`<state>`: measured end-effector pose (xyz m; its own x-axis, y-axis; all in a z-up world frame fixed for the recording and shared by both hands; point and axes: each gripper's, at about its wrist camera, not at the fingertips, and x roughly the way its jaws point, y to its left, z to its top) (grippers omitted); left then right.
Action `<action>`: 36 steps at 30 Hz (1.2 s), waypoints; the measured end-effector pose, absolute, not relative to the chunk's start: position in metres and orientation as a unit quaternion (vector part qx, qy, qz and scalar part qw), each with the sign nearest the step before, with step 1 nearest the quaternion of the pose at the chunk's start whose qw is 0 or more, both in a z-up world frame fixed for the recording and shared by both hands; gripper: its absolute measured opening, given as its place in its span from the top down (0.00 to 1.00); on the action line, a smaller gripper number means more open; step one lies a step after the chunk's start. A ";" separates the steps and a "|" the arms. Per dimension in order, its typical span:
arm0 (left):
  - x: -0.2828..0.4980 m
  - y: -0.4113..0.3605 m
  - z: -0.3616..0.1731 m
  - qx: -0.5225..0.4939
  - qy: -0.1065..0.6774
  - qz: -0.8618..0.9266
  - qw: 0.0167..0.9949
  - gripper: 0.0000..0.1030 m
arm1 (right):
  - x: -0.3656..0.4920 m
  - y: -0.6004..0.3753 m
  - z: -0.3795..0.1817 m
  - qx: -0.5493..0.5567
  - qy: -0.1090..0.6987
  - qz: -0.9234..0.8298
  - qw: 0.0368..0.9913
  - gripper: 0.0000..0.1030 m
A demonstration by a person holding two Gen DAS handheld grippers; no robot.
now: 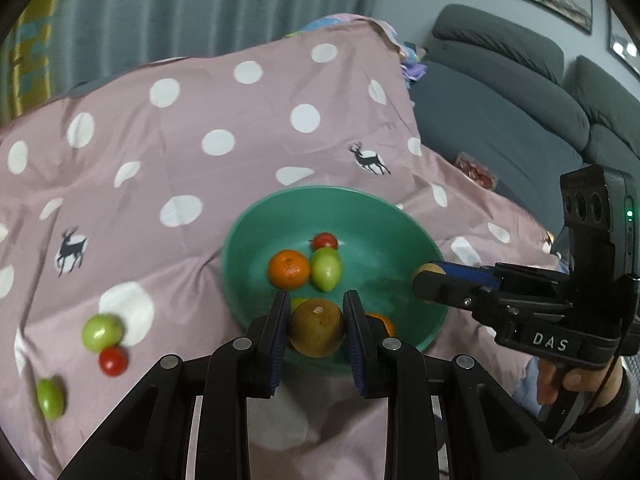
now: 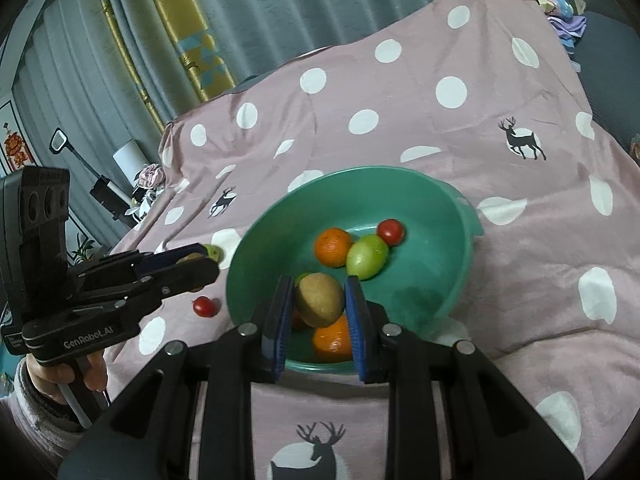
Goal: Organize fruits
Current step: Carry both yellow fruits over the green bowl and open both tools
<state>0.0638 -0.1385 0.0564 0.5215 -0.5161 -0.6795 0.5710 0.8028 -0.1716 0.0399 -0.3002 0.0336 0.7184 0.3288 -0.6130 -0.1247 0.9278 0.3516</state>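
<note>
Readable text, 2 spots only. "DAS" in white caps on side of right gripper [image 1: 434, 286] body, seen in left wrist view. "GenRobot.AI" in white on side of left gripper [image 2: 200, 266] body, seen in right wrist view. Red wall decoration [image 2: 16, 148] at far left of right wrist view has characters, too small/blurred to read. Framed pics on wall in left wrist view: no legible text.
</note>
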 end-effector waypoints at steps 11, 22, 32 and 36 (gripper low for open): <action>0.078 -0.168 0.038 0.064 0.396 -0.314 0.861 0.74 | 0.047 -0.313 0.026 0.154 0.353 0.117 0.915 0.74; 0.085 -0.178 0.032 0.080 0.405 -0.316 0.855 0.74 | 0.052 -0.312 0.023 0.152 0.358 0.118 0.914 0.74; 0.089 -0.184 0.027 0.087 0.414 -0.313 0.850 0.74 | 0.057 -0.311 0.020 0.149 0.362 0.121 0.912 0.74; 0.090 -0.185 0.027 0.083 0.415 -0.311 0.851 0.74 | 0.057 -0.312 0.021 0.152 0.363 0.116 0.912 0.73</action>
<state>0.0898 -0.1848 0.0270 0.4629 -0.4604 -0.7575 0.5979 0.7931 -0.1167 0.0568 -0.3118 0.0207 0.7099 0.3228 -0.6260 -0.1019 0.9265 0.3622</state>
